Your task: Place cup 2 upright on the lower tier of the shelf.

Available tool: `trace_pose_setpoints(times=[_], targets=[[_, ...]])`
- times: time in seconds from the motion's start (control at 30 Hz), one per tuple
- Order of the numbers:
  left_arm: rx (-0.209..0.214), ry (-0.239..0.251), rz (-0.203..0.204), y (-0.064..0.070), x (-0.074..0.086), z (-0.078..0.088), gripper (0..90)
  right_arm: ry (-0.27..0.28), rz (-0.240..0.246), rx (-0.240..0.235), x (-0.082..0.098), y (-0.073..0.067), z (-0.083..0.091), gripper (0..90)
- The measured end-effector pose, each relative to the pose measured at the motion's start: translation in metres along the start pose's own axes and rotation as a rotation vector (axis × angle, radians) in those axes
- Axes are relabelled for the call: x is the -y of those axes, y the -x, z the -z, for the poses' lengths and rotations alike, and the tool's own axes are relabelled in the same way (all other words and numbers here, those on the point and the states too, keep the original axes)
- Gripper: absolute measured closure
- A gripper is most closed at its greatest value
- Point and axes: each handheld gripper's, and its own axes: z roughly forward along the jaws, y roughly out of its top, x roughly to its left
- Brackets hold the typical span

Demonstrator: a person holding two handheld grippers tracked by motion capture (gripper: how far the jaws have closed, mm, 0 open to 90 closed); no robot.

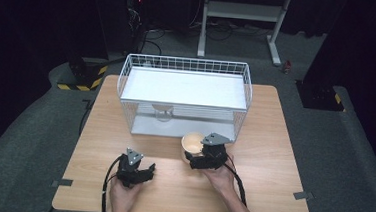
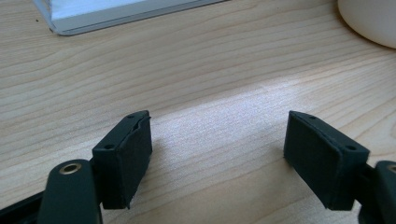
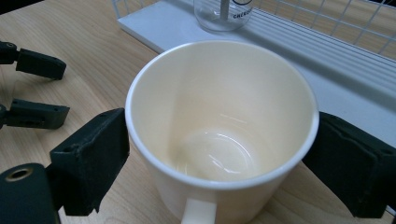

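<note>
So the right hand-held gripper [image 3: 219,158] has its two black jaws clamped on a cream mug [image 3: 219,126], one pad on each side of the wall just under the rim. In the right gripper view the mug sits dead center, upright and empty, with its handle pointing toward the bottom edge of the frame. From the high view, the mug [image 1: 192,142] is a bit right of center in the frame, just in front of the white wire basket [image 1: 186,66]; whether its base is touching the counter [image 1: 273,142] I can't tell.

Over at the lower left of the high view, the left hand-held gripper [image 1: 147,170] sits low over the wood with nothing in it. In its own view the jaws stand about halfway apart, just bare counter grain between them, and the mug's side [image 2: 369,21] pokes in at the upper right corner.

Inside the basket there's a clear glass [image 3: 223,14] with some print on it, standing on the white tray floor [image 3: 299,56] near the front edge, at the top of the right gripper view.
</note>
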Motion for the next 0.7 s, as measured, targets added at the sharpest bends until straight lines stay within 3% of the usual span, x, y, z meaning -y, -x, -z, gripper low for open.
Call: trace_pose_setpoints(times=[0.47, 0.7], targets=[[0.000, 0.000, -0.001, 0.0000, 0.0000, 0.0000, 23.8, 0.004, 0.000, 0.022, -0.0018, -0.0014, -0.0094, 9.0], [0.000, 0.000, 0.000, 0.0001, 0.0000, 0.0000, 23.8, 0.009, 0.006, 0.012, -0.0013, -0.0002, -0.0088, 9.7]])
